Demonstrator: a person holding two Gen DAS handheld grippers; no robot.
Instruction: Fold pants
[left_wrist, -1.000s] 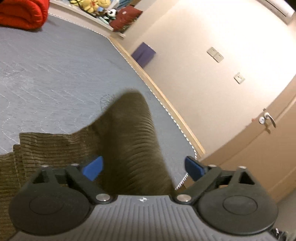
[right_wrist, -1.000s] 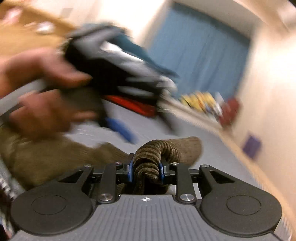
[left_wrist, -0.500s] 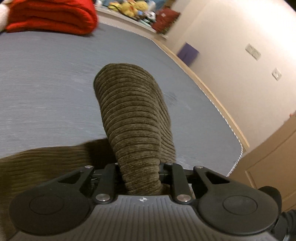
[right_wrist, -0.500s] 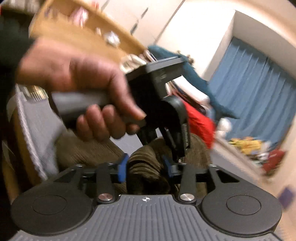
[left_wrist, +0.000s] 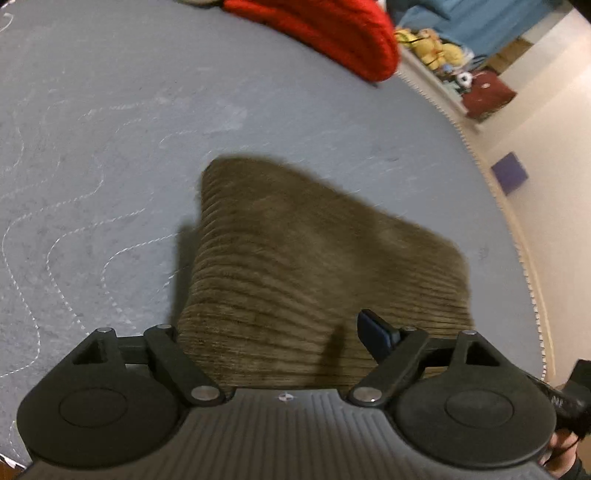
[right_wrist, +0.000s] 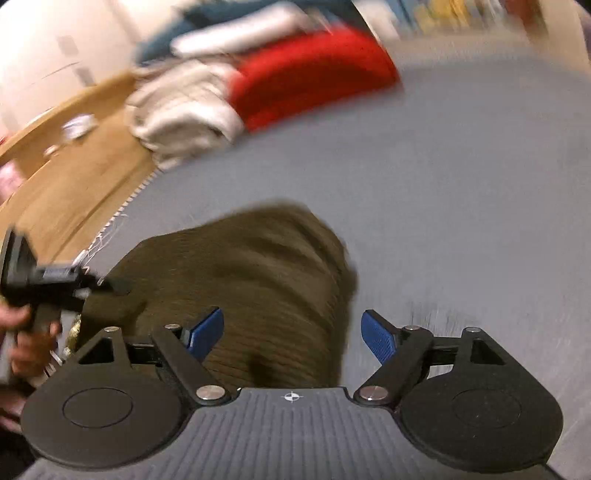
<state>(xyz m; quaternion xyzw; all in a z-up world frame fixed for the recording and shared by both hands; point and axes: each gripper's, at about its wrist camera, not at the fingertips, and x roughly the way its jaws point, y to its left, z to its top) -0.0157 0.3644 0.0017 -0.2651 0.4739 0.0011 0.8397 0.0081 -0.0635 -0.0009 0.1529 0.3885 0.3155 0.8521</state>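
A: Entry, both wrist views. Where are the pants?

B: The olive-brown corduroy pants (left_wrist: 317, 266) lie folded on the grey quilted bed cover (left_wrist: 110, 147), just ahead of both grippers. In the left wrist view the bundle tapers to a blunt corner away from the camera; the ribbing runs crosswise. Its near edge passes under the gripper body.

A: Left gripper?

B: The left gripper (left_wrist: 280, 332) has its jaws spread wide; they have just been opening. One blue pad (left_wrist: 375, 334) shows on the right side; the other pad is out of sight behind the fabric edge. The cloth lies between and below the fingers, and no pad presses on it.

A: Right gripper?

B: The right gripper (right_wrist: 293, 332) is likewise spread wide, having just been opening. Both blue pads are visible, clear of the cloth. The pants (right_wrist: 251, 280) sit under and between the fingers, more towards the left one. That frame is motion-blurred, so fabric detail is poor.

A: Anything else in frame?

B: A folded red blanket (left_wrist: 325, 33) at the far side of the bed, with a cream one (right_wrist: 181, 107) beside it. Yellow soft toys (left_wrist: 432, 48) on a ledge beyond. At the left edge of the right wrist view, a hand (right_wrist: 26, 332) grips the black handle of the other gripper. A wooden surface (right_wrist: 66, 177) borders the bed there
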